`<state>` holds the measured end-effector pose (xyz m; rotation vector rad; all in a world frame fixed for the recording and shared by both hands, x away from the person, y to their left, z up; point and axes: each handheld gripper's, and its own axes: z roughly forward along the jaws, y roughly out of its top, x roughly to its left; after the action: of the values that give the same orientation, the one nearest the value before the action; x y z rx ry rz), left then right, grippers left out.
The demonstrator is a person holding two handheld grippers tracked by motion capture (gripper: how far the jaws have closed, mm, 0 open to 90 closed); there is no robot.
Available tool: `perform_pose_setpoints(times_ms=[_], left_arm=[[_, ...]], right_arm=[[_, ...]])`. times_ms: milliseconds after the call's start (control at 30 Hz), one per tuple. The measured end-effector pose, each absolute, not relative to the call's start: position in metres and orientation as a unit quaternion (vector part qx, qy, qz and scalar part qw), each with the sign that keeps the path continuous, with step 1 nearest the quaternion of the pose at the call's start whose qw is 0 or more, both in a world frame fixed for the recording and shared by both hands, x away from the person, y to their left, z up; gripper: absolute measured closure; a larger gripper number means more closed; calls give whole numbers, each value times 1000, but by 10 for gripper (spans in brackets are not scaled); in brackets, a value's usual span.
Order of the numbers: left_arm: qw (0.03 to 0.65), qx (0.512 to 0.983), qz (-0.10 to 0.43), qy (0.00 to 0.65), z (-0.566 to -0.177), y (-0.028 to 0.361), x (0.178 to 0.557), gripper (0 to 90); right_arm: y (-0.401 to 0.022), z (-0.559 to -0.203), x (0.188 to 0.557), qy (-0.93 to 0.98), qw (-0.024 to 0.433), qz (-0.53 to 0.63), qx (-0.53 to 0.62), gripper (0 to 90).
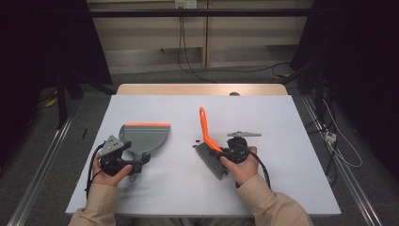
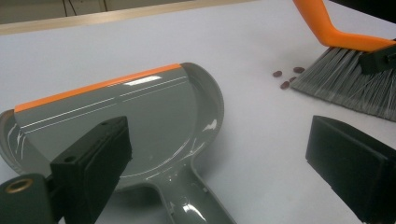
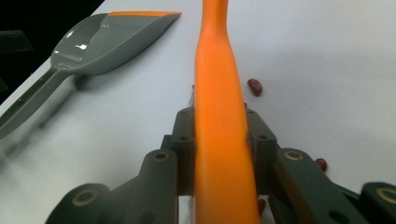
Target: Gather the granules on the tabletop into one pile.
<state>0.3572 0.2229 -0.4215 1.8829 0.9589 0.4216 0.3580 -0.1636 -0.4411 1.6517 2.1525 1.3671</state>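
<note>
The right tongs (image 1: pixel 231 151) are clenched on the orange plastic handle of a hand brush (image 3: pixel 219 116), the handle running straight up between the jaws in the right gripper view. Its grey bristle head (image 2: pixel 348 81) rests on the white tabletop (image 1: pixel 282 122), with a few small dark-red beans (image 2: pixel 285 85) just beside its edge. The left tongs (image 1: pixel 136 162) stand released, their jaws wide apart over the handle of a grey plastic dustpan with an orange lip (image 1: pixel 146 135), which lies flat on the tabletop, well apart from the beans. Judged from this layout, sweeping has barely begun: the pan looks empty, no bean has reached it, and the pan remains to be gripped and brought up to the beans.
</note>
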Motion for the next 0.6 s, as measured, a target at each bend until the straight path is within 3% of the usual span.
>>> perform_pose_setpoints(times_ms=[300, 600], left_arm=[[475, 769, 173, 391, -421, 222, 358, 67], [473, 770, 171, 392, -422, 224, 359, 67]], right_arm=[[-166, -426, 364, 688, 51, 484, 538, 711], [-127, -424, 396, 696, 41, 480, 532, 710]])
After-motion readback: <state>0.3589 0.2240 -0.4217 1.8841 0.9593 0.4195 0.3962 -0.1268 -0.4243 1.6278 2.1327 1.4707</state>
